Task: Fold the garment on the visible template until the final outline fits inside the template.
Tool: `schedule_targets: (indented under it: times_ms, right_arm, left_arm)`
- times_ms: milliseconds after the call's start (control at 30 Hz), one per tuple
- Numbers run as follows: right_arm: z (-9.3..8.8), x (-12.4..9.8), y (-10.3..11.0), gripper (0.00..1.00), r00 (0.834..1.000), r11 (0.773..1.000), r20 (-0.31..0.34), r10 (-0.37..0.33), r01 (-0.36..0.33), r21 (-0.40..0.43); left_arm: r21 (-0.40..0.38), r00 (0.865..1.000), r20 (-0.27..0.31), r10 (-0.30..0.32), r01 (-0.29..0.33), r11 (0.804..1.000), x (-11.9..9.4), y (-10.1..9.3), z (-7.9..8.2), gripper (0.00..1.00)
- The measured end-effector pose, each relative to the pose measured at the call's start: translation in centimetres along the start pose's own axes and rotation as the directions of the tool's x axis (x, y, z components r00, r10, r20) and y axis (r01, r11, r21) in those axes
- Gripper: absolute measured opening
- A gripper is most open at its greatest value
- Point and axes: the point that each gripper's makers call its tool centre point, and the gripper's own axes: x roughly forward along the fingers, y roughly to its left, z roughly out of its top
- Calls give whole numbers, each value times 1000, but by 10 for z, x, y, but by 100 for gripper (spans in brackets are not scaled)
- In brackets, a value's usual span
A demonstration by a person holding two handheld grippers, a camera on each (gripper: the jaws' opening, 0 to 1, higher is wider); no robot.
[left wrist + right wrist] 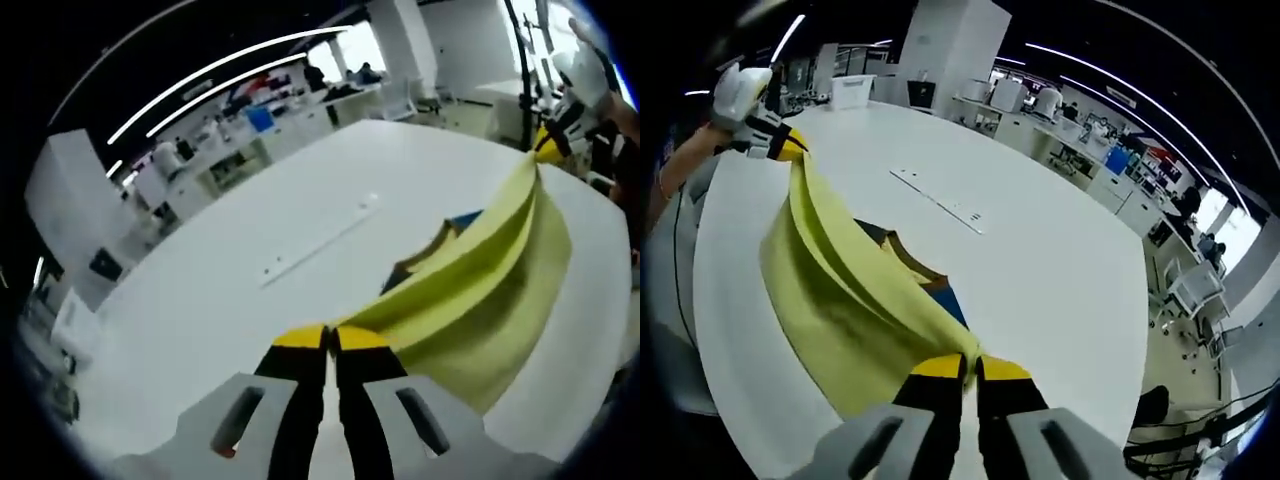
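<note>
Soft yellow cloth garment (490, 290), sagging in folds, stretched lengthwise above white worktop (250, 250) between left tool (331, 338) and right tool (971, 368), both clamped on its edge.

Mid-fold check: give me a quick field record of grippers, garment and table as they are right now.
left gripper: jaws shut on one end of the yellow garment
right gripper: jaws shut on the other end
garment state: lifted and stretched between both grippers, hanging in folds, lower part sagging toward the white table
under garment: a blue and dark shape partly visible, too hidden to identify
table fitting: a long narrow strip lies on the table beyond the garment
fold: not yet laid flat
</note>
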Motion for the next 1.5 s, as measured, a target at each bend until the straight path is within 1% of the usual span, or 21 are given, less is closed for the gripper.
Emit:
schedule_targets:
  times_ms: [67,267,367,567,667,867,1100,1200,1300,1500]
  right_arm:
    - [0,6,-3,0,1000,1000,-3,-8,8,1]
    - [-3,28,-7,0,1000,1000,-20,-11,12,23]
    - [-6,41,-7,0,999,1000,-36,-14,15,20]
    - [-15,64,-9,0,998,1000,-69,-10,11,20]
    - [-18,73,-9,0,997,1000,-81,-5,7,27]
    - [-33,92,-8,0,991,1000,-130,16,-12,29]
    - [-43,104,-5,0,987,999,-156,39,-32,44]
    - [-45,107,-4,0,985,998,-163,49,-40,53]
    - [-48,109,-2,0,985,997,-166,56,-47,57]
    - [-51,112,3,0,982,997,-176,66,-59,50]
  left_arm:
    - [-10,1000,7,9,-9,1000,6,1,0,0]
    - [-40,1000,-18,21,-21,999,26,1,-11,0]
    - [-62,999,-40,15,-17,998,38,0,-19,0]
    - [-72,996,-86,-7,1,997,60,-4,-36,0]
    - [-79,995,-100,-17,9,997,69,-6,-43,0]
    - [-97,991,-123,-50,38,995,85,-10,-53,0]
    - [-96,985,-155,-77,63,993,102,-12,-66,0]
    - [-112,983,-160,-85,68,991,105,-13,-70,0]
    - [-124,983,-161,-88,68,990,106,-13,-72,0]
    - [-120,983,-159,-94,76,990,106,-15,-75,0]
